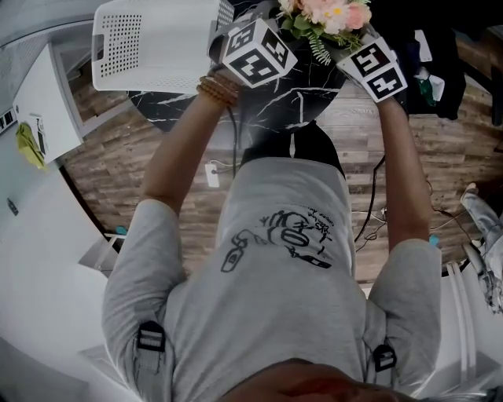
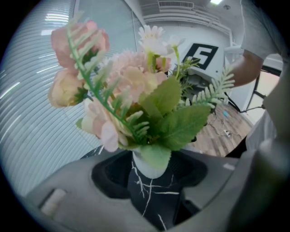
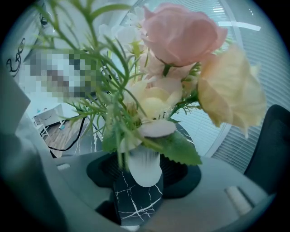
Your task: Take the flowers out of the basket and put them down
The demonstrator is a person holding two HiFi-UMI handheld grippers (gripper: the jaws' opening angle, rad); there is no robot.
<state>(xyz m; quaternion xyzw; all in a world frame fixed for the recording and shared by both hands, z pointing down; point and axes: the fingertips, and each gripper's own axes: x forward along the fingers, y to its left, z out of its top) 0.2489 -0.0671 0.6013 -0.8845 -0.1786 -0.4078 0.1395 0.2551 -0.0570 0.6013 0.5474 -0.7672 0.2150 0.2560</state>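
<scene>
Two pairs of tongs meet on the flowers (image 1: pixel 326 16) from opposite sides, and much of that meeting is hidden from above. In the head view the marker cubes (image 1: pixel 255 51) cover the jaws, and the top edge cuts the bouquet off, so we see only its lower blooms and fern tips. The white perforated basket (image 1: pixel 153 43), off to the outer side of the left tongs, is also clipped by that edge, and we cannot see into it.

In the left gripper view, the left tongs (image 2: pixel 149 181) have the bouquet's white base (image 2: pixel 147 165) between their jaws. It fills the gap from pad to pad, so we read them as clamped on it. The right tongs (image 3: pixel 138 186) show the same: the base (image 3: pixel 144 167) sits tight between both dark pads. Leaves overhang the top of the base in both views and hide where the stems enter it. Below the base we see the black, white-veined worktop (image 2: pixel 149 199), but we cannot tell whether the base touches it or hangs just above.

The flowers rise straight up from the jaws. There are soft pink and peach roses (image 3: pixel 181 36), a cream bloom, small white daisies, broad green leaves and thin fern sprays. The nearest blooms are blurred. Beyond the bouquet, the left gripper view shows the other gripper's marker cube, partly screened by foliage.
</scene>
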